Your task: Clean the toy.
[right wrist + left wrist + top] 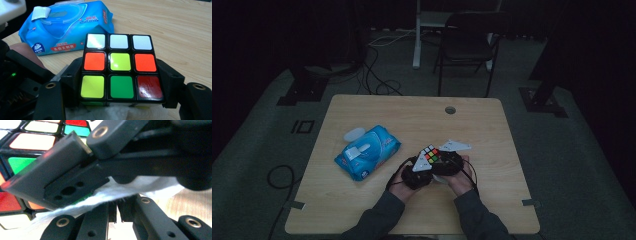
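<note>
A scrambled Rubik's cube (430, 155) (120, 67) is held above the table's near middle. My right gripper (120, 76) is shut on it, one black jaw on each side of the cube. A white wipe (105, 112) (140, 185) lies against the cube's underside. My left gripper (116, 210) is shut on that wipe, right beneath the right gripper's jaw and the cube (17, 157). In the high view both hands hold the grippers close together, the left gripper (424, 172) just left of the right gripper (443, 161).
A blue pack of wet wipes (368, 151) (65, 25) lies left of the hands with its lid flap open. The wooden table (412, 110) has a cable hole (450, 110) near its far edge. A black chair (467, 45) stands beyond the table.
</note>
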### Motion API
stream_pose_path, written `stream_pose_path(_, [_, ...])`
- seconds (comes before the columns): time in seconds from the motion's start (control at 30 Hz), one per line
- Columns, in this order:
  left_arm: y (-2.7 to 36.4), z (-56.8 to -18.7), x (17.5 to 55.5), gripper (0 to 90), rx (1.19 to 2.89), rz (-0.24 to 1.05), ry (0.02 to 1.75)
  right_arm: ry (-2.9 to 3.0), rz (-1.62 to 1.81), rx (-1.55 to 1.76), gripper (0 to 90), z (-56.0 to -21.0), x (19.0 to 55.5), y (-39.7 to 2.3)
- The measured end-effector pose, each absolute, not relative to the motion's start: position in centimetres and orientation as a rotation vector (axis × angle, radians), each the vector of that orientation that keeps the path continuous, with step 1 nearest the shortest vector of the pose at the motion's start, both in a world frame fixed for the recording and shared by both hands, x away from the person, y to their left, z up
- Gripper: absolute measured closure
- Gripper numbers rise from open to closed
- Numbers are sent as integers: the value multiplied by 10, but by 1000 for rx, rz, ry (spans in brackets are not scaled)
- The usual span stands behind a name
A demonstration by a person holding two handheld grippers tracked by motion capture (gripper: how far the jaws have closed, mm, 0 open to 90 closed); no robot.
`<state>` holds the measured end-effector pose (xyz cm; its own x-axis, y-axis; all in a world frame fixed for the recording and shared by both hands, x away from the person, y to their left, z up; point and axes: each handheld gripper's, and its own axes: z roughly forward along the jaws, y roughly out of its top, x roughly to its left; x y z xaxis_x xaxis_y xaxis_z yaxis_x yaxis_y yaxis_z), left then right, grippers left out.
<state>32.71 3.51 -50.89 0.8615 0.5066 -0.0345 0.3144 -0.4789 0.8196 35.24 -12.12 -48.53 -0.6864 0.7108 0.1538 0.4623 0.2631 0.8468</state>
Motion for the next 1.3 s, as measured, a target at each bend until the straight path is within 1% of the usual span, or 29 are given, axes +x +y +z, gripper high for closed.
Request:
stream_pose_path(0.2, [35,-509,327,865,2079,265,596,2277,1412,1113,340,-484,352,-123])
stream_pose_path(0.47, [35,-512,329,866,2104,283,600,2265,1418,1139,339,-484,354,-124])
stream_pose_path(0.7, [37,-519,332,865,2115,295,638,2239,1439,1180,340,-479,357,-126])
stream_pose_path(1.07, [35,-517,332,865,2099,294,646,2225,1466,1223,340,-478,358,-130])
stream_pose_path(1.3, [29,-512,330,865,2086,298,620,2231,1462,1230,340,-481,357,-132])
